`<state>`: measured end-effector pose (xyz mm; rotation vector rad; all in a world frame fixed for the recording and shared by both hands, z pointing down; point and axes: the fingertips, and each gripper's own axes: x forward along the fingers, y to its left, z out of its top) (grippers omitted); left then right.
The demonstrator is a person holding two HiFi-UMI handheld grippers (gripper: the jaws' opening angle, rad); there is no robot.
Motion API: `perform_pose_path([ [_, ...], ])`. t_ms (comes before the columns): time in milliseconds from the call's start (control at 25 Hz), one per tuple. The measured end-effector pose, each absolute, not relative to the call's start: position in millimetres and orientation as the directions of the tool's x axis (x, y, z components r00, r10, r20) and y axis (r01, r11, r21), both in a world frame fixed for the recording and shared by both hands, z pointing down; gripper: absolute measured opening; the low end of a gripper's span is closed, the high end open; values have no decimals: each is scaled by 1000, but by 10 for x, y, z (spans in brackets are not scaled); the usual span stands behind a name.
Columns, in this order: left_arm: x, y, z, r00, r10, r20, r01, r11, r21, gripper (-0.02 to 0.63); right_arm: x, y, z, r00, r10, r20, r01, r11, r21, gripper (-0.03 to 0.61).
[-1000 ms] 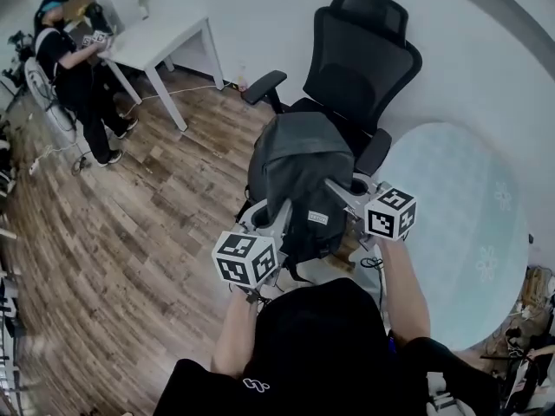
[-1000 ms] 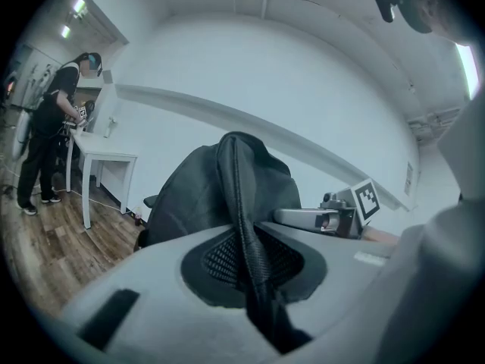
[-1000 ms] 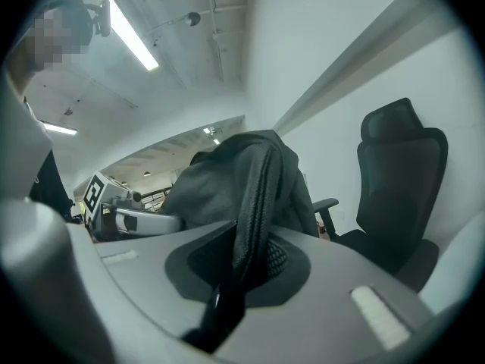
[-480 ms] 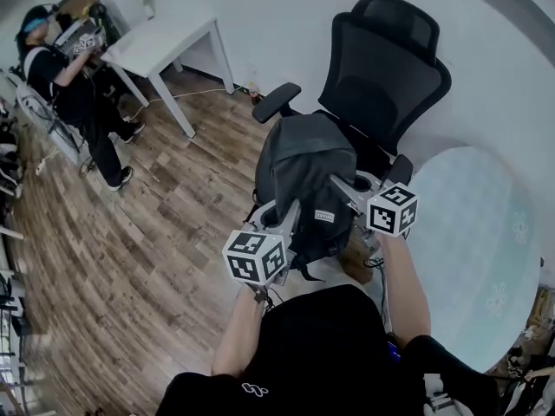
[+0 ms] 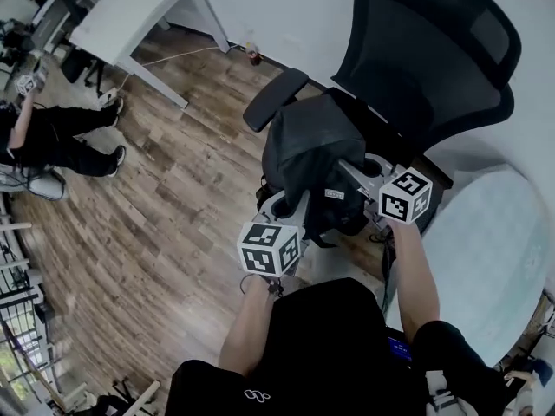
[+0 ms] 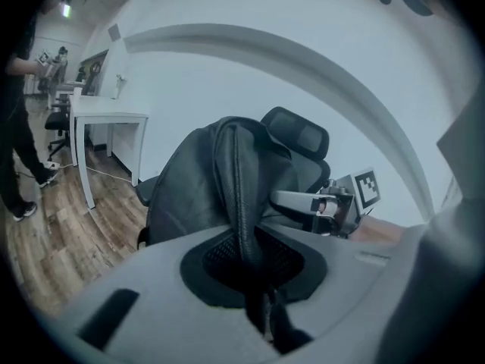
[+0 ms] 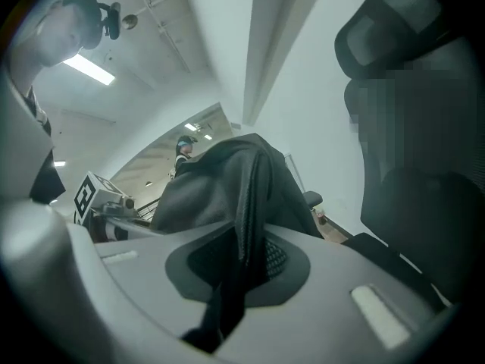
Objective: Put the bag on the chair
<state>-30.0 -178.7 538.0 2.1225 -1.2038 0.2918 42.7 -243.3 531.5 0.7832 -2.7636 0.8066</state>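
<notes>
A dark grey backpack (image 5: 310, 156) hangs between my two grippers, just above the seat of a black office chair (image 5: 438, 55). My left gripper (image 5: 299, 208) is shut on one shoulder strap (image 6: 241, 203), which runs up from between its jaws to the bag (image 6: 193, 184). At the bag's right side, my right gripper (image 5: 349, 174) is shut on the other strap (image 7: 250, 211). The chair's mesh back (image 7: 420, 165) rises close on the right in the right gripper view. Whether the bag's underside touches the seat is hidden.
The chair's left armrest (image 5: 276, 99) juts out beside the bag. A white desk (image 5: 130, 16) stands at the back left, and a person (image 5: 52, 137) is at the left edge on the wooden floor. A pale round tabletop (image 5: 499, 250) lies at the right.
Both grippers have carried the bag forward, closer to the chair's seat and back. The grip on both straps is unchanged. The person at the left has shifted towards the frame's edge.
</notes>
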Motion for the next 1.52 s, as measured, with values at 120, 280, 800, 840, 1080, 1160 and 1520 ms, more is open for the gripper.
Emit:
perform_pose_path([
  [120, -374, -2199, 5662, 501, -682, 533, -856, -297, 424, 34, 346, -2883, 5563, -853, -427, 301, -521, 724, -452, 41],
  [280, -502, -2620, 6042, 428, -690, 583, -889, -204, 411, 34, 187, -3364, 5933, -835, -413, 364, -546, 708, -449, 43],
  [800, -600, -3019, 6840, 464, -586, 665, -856, -102, 507, 57, 23, -3907, 6691, -771, -371, 518, -621, 618, -482, 89],
  [840, -604, -3015, 6859, 476, -574, 667, -850, -104, 517, 68, 42, -3910, 6724, -757, -383, 529, -641, 592, -489, 101],
  [1080, -762, -2877, 6645, 483, -577, 658, -839, -92, 536, 163, 209, -3837, 6739, -716, -449, 535, -697, 495, -518, 209],
  [1160, -823, -2824, 6381, 456, -628, 631, -848, -92, 522, 163, 267, -3784, 6674, -712, -467, 525, -702, 495, -512, 238],
  [1520, -1154, -2984, 5549, 328, -818, 472, -883, -88, 462, -5, 413, -3740, 5882, -643, -585, 494, -759, 574, -308, 238],
])
